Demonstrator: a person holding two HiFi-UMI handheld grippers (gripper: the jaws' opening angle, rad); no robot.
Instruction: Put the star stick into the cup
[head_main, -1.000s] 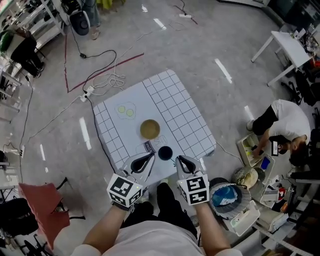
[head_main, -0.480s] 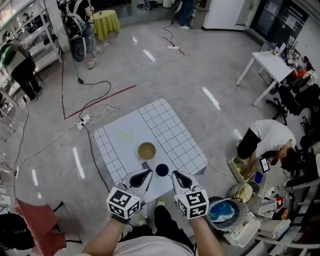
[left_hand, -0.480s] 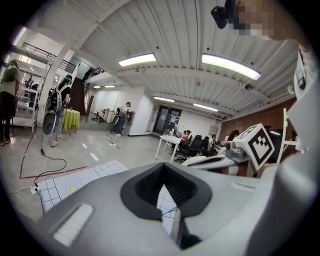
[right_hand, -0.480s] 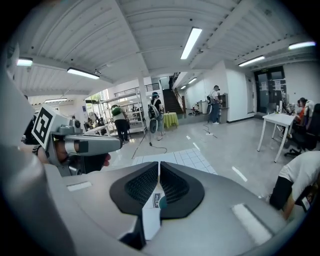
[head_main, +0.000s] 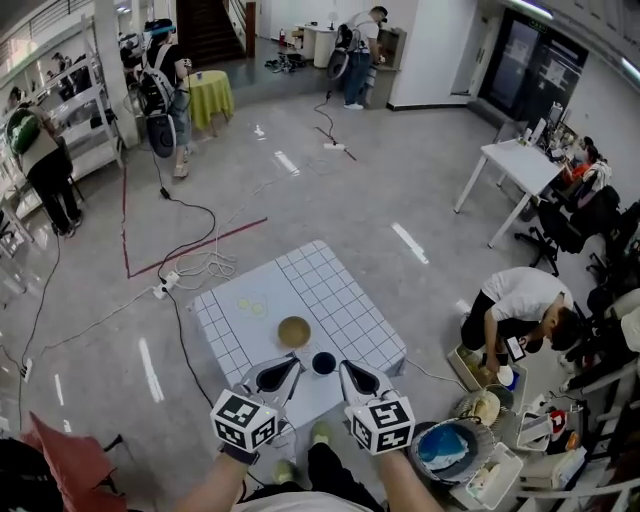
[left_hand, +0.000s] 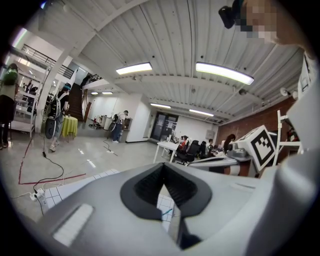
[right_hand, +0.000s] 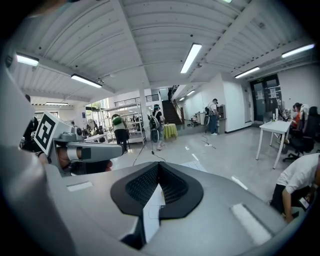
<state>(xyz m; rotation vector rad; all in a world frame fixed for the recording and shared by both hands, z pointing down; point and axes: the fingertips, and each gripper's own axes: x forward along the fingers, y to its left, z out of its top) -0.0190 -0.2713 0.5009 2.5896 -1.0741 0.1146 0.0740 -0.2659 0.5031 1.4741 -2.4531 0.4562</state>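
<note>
Tan round bowl (head_main: 293, 331), smooth and shallow, sits around the middle of the square table with the white grid-lined cover (head_main: 345, 300); from the head view it's too small to tell what's in it; small black round cup (head_main: 322, 362) stands just beside it toward the near edge, mouth up, and the inside just reads dark.

Left gripper (head_main: 297, 361) and right gripper (head_main: 344, 366) hover over the near edge, one on either side of the cup; grey moulded shells with black ribbed pads, each with a white cube of black square markers behind it. Both pairs of jaws are closed tip to tip with nothing between them; only a narrow wedge of the cover shows through lower down.

Star stick: can't pick it out in the head view; in the left gripper view a thin teal streak (left_hand: 167, 212) lies on the grid cover beyond the pads, and I can't tell whether that's it.

Pale yellow-green circles (head_main: 250, 305) sit at the far left of the cover; on the glossy grey floor (head_main: 400, 180) to the right there's a round tub with something blue in it (head_main: 447, 447).
</note>
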